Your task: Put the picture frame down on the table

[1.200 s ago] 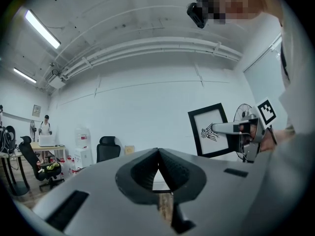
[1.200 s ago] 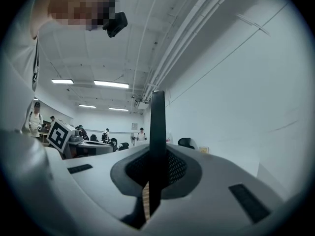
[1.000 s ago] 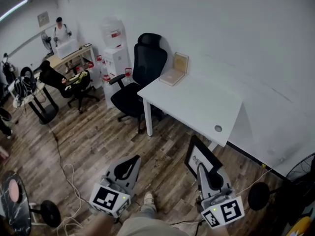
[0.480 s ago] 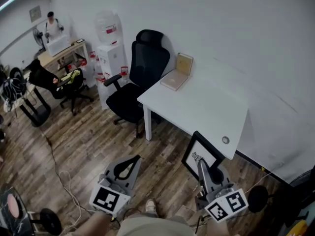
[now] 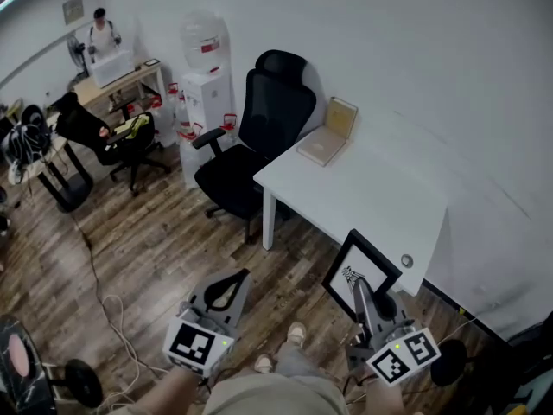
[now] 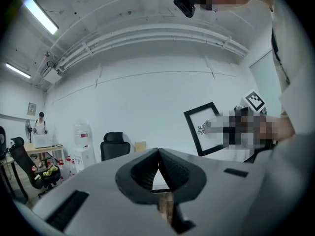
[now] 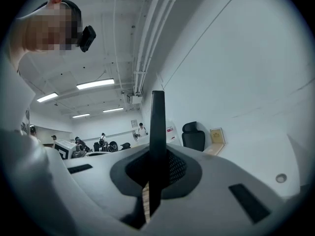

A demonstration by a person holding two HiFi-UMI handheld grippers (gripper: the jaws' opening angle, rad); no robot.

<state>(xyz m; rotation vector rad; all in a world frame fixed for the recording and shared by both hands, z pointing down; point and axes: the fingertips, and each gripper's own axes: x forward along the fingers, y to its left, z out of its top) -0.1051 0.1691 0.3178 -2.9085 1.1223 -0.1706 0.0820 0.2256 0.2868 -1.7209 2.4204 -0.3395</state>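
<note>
The right gripper (image 5: 358, 285), low at the right of the head view, squeezes the lower edge of the black-rimmed picture frame (image 5: 361, 264). It holds the frame up in the air by the white table (image 5: 363, 188). The left gripper (image 5: 226, 288), lower left, points forward. Its jaws are pressed together on nothing.

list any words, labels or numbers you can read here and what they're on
No text here is readable.
On the picture frame: a small dark mark on the white sheet, too small to read.
On the water dispenser: a red label on the bottle, too blurred.
On the wall plaque: too small.
On the left tongs and right tongs: square marker patterns, no letters.
</note>
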